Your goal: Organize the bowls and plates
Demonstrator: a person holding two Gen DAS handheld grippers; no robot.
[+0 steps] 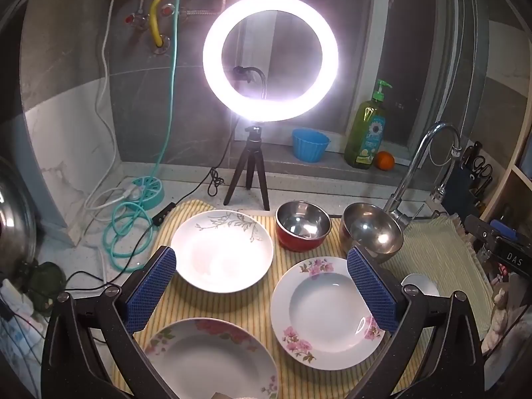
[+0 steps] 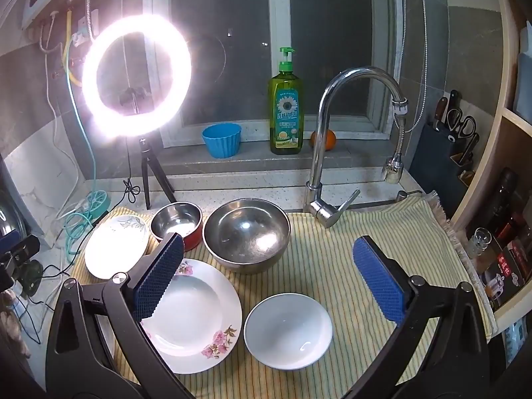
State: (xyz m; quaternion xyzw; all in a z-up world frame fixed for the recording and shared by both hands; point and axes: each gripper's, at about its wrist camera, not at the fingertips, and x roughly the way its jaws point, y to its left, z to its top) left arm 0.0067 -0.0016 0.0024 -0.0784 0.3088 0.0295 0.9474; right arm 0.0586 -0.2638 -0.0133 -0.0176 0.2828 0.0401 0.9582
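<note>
the left claw [image 1: 262, 286] stands wide open and empty, angled downward over the striped cloth [image 1: 252, 306], its 2 blue pads [image 1: 151, 291] well apart. between them lie 3 plates, all face up and flat, round, so no long axis to speak of. the pink plate [image 1: 327, 312] sits under the right pad, its flowers on the near-left and far rim. the leaf plate [image 1: 222, 251] lies beyond the left pad, its grey sprig on the far edge. the red-flower plate [image 1: 209, 360] is nearest, partly cut off by the frame. behind them, mouths up, sit the red bowl [image 1: 303, 230] and the steel bowl [image 1: 372, 232], just beside each other.

the right claw [image 2: 269, 282] is also wide open, holding nothing, tilted down the same way. its left pad [image 2: 159, 279] overlaps the pink plate [image 2: 191, 316] in view; whether it touches i cannot tell. the white bowl [image 2: 288, 331] sits upright between the pads, just beside that plate. the steel bowl [image 2: 246, 234] is farther off, the red bowl [image 2: 178, 224] beside it and the leaf plate [image 2: 116, 246] beyond.

behind stand a ring light [image 2: 136, 74], faucet [image 2: 332, 153], soap bottle [image 2: 286, 106], blue cup [image 2: 222, 140] and an orange [image 2: 327, 139].
</note>
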